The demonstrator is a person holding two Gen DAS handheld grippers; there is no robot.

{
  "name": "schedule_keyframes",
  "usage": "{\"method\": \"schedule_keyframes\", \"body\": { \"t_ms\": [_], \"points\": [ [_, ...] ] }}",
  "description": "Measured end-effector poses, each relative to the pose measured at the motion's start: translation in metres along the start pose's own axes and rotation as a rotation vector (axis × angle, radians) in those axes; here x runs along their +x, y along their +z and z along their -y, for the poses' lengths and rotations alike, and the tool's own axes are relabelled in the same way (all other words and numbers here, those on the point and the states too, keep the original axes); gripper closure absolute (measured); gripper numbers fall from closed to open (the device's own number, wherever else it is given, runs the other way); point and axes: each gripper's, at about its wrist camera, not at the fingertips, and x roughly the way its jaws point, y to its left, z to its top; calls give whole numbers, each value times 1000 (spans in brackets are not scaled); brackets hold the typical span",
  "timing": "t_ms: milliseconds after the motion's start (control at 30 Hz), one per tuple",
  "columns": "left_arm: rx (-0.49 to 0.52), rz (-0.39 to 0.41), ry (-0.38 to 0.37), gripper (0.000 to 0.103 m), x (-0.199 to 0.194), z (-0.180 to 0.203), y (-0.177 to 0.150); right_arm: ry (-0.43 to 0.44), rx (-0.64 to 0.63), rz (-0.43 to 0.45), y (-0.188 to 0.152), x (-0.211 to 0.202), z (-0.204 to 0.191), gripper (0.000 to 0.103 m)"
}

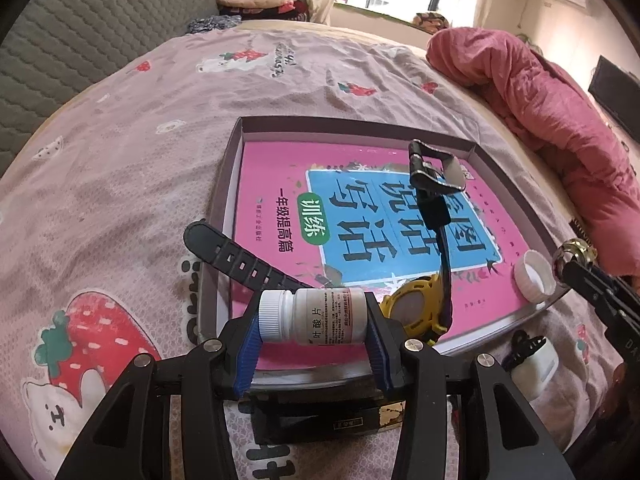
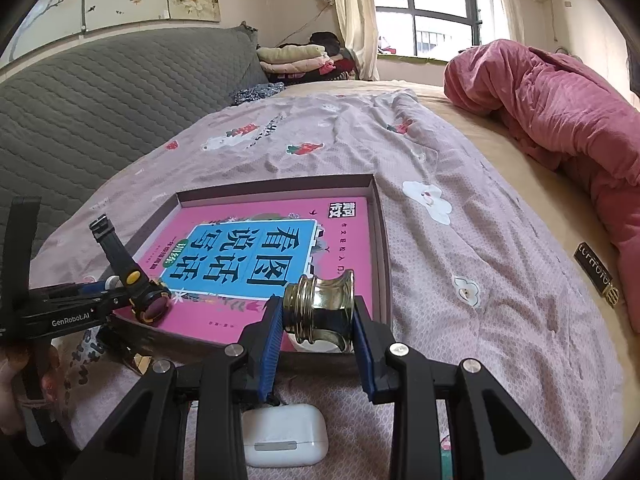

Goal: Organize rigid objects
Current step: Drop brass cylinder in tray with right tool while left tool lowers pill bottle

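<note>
The bed [image 1: 120,152] is spread with a pinkish sheet printed with strawberries and bears, and a rolled red quilt [image 1: 552,112] lies along its far side. On the sheet sits a shallow open box [image 1: 224,184], its floor almost filled by a pink book [image 1: 280,176] with a blue title panel. A yellow-faced watch [image 1: 416,312] lies on the book at the box's near edge — one black strap rests over the left rim, the other stands upright with its buckle at the top. A white cap [image 1: 534,276] sits in the box's near right corner.

The left gripper [image 1: 316,320] has its blue-padded fingers [image 1: 248,344] clamped on a white pill bottle [image 1: 316,316]; the bottle lies sideways between them, ribbed cap to the left, printed label facing up, held over the near edge of the box just beside the watch.

The right gripper [image 2: 316,320] has its fingers [image 2: 270,340] drawn close together and gripping a small brass spool-shaped piece [image 2: 320,308], shiny and ridged at one end, held above the near right corner of the box over the white cap.

A white earbud case [image 2: 284,436] lies on the sheet below the right gripper, outside the box
</note>
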Motion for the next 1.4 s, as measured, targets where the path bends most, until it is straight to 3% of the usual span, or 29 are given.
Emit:
{"method": "schedule_keyframes", "body": {
  "t_ms": [833, 1400],
  "points": [
    [17, -24, 5, 56, 5, 4, -1, -47, -63, -58, -1, 17, -7, 69],
    [-16, -47, -12, 56, -1, 1, -2, -58, -31, -62, 0, 18, 0, 68]
  ]
}}
